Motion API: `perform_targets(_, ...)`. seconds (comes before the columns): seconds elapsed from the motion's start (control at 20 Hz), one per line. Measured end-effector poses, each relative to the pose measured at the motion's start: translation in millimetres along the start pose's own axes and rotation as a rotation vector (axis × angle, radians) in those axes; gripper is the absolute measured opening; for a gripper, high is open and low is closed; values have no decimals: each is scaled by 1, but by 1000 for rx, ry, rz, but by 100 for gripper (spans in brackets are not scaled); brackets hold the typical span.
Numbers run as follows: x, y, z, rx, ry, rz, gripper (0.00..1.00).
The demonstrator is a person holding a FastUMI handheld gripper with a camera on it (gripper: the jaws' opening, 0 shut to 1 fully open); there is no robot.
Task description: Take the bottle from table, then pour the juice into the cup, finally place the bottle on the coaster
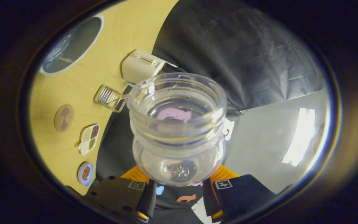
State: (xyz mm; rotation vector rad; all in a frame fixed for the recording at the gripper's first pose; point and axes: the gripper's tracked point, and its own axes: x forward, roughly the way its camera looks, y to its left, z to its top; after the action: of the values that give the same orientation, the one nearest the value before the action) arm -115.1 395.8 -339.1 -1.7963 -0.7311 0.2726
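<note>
A clear plastic bottle [178, 130] sits between my fingers, its open threaded mouth turned toward the camera and its body lying along them. My gripper [179, 186] is shut on the bottle, one finger pressing each side of its body. The whole view is rolled, so the wooden table [117, 37] runs up beside the bottle. A ribbed clear glass cup [110, 98] stands on that table, just past the bottle's mouth. A round wooden coaster [64, 117] lies a little further along the table from the cup. Whether liquid is in the bottle I cannot tell.
A white box-shaped device [140, 66] sits beside the cup. A big dark round mat [71, 45] lies at the table's far end. A small divided tray [89, 139] and a small round dish [85, 173] rest near the coaster. Black cloth hangs behind.
</note>
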Motion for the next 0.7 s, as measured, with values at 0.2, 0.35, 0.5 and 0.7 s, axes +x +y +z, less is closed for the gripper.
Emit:
perform_targets(0.2, 3, 12, -12, 136, 67, 76, 65)
perform_targets(0.35, 4, 23, -20, 255, 111, 146, 66)
perform_targets(0.5, 8, 34, -32, 378, 168, 211, 66)
perform_targets(0.7, 10, 51, -44, 547, 238, 308, 66)
